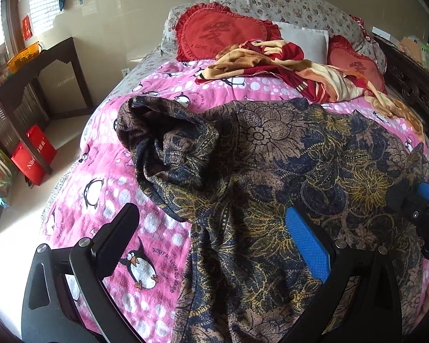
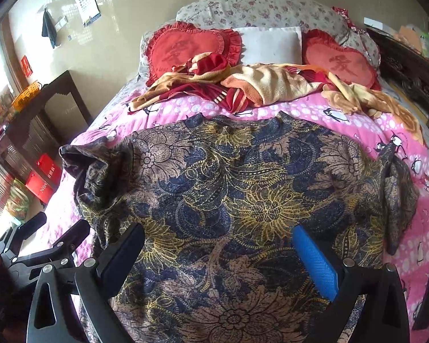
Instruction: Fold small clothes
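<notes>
Navy-gold floral garment (image 2: 228, 200) – pink penguin-print bedspread (image 1: 105, 194).

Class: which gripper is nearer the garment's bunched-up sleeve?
Left. The left gripper sits just below the bunched sleeve; the right gripper hovers over the garment's middle, farther away.

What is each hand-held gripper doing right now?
Left hand-held gripper: open, holding nothing, over the patterned garment.
Right hand-held gripper: open, holding nothing.

one floral garment (image 2: 228, 200), two heart cushions (image 2: 186, 48), two red bags (image 1: 34, 157).
</notes>
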Tool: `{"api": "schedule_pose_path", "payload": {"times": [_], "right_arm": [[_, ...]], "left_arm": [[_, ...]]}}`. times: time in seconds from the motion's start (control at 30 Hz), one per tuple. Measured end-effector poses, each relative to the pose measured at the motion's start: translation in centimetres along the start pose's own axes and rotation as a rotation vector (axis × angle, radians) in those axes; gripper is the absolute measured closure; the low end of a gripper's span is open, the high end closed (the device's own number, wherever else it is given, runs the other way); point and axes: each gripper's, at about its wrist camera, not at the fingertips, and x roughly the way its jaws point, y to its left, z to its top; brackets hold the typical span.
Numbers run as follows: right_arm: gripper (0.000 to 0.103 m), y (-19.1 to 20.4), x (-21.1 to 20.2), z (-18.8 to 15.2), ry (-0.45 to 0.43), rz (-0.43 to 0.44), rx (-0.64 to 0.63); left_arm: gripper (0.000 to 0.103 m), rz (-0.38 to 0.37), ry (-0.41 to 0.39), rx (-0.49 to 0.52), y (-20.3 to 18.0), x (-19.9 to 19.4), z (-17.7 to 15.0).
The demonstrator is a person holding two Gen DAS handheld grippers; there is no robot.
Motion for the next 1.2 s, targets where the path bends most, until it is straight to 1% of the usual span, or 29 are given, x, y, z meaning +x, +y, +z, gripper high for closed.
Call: {"api": "schedule_pose_path", "payload": {"times": [0.43,0.8,1.2], "right_arm": [[0.0,1.4,0.8,0.3,0.003,-0.009,-0.034],[0.0,1.1,1.7,0.3,0.018,-0.026,-0.014],[0.0,1.3,2.5,0.1,0.034,-0.03,-0.023]], "left_arm": [[0.0,0.001,0.009,-0.01,0.2,0.8,-0.1],[0.0,-0.001,0.018,-0.008,0.0,1.2,0.0],[0.0,0.002,0.027,-0.013,0.1,1.9,-0.2]]}}
